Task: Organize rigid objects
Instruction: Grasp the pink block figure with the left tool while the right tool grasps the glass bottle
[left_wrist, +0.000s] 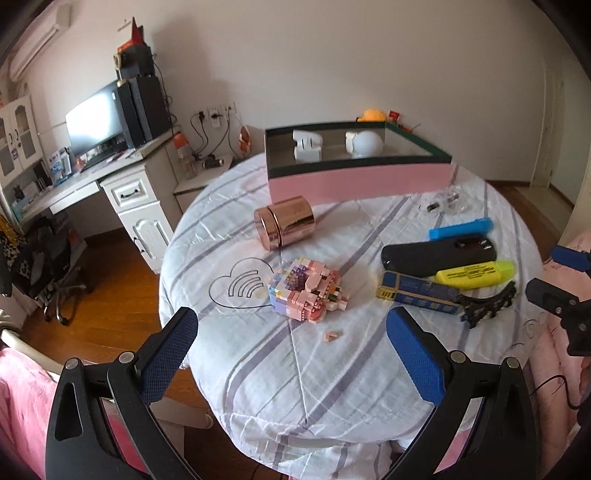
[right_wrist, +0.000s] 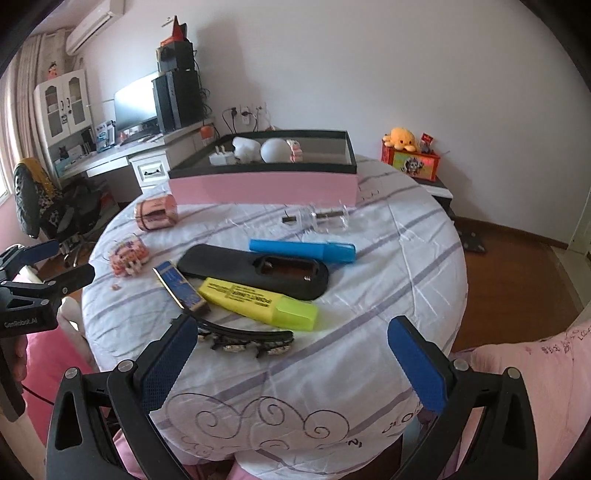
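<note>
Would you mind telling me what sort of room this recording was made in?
Probably a home bedroom or study: a white desk with a monitor, a wall air conditioner, and a plush toy in the corner.

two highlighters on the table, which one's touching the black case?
The yellow highlighter: it leans against the black case on its near edge. The blue highlighter lies just behind.

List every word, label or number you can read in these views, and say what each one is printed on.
"GenRobot.AI": on the black body of the left claw, seen in the right wrist view.
Black print on the yellow highlighter: too blurred to read.
Gold print on the dark blue box: too small to read.
Scrawled marks on the table cloth, near edge: not legible.
Label on the rose-gold canister: not readable.
</note>
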